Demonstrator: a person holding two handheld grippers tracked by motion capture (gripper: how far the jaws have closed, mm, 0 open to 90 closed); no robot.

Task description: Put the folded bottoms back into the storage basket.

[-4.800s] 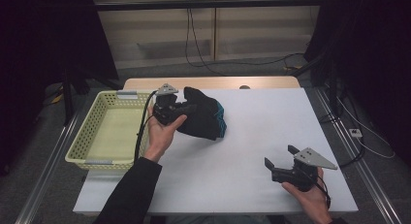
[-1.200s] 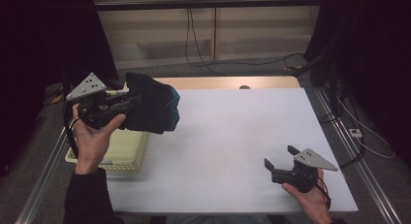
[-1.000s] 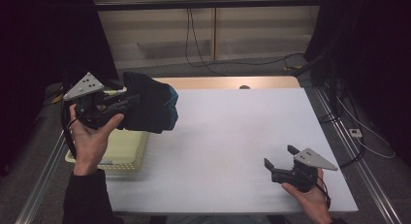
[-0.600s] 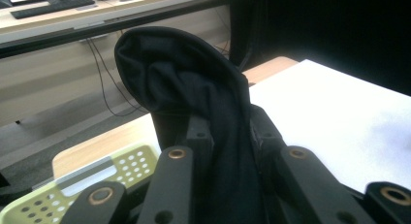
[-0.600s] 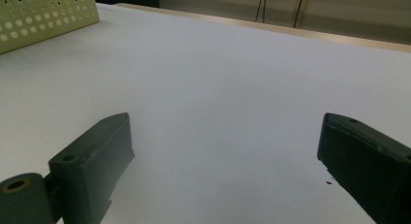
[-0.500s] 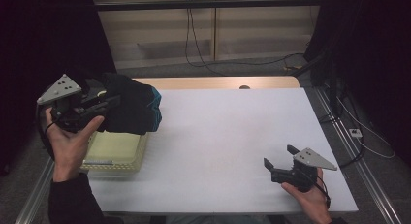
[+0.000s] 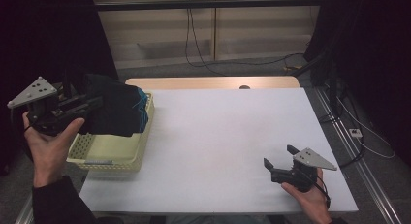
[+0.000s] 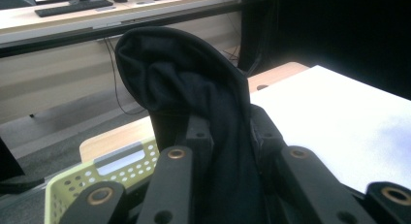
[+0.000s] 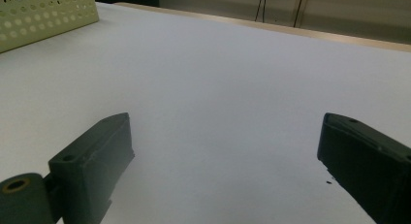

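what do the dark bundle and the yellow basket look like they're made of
The black bundle with a teal edge: soft matte fabric, judging by its folds and drape. The pale yellow perforated basket: likely moulded plastic, with rigid walls, even rows of holes and a slight sheen.

Basket at table's left edge, bundled garment above it.

Dim room with dark edges; overhead light glares off the white table, close tongs look soft.
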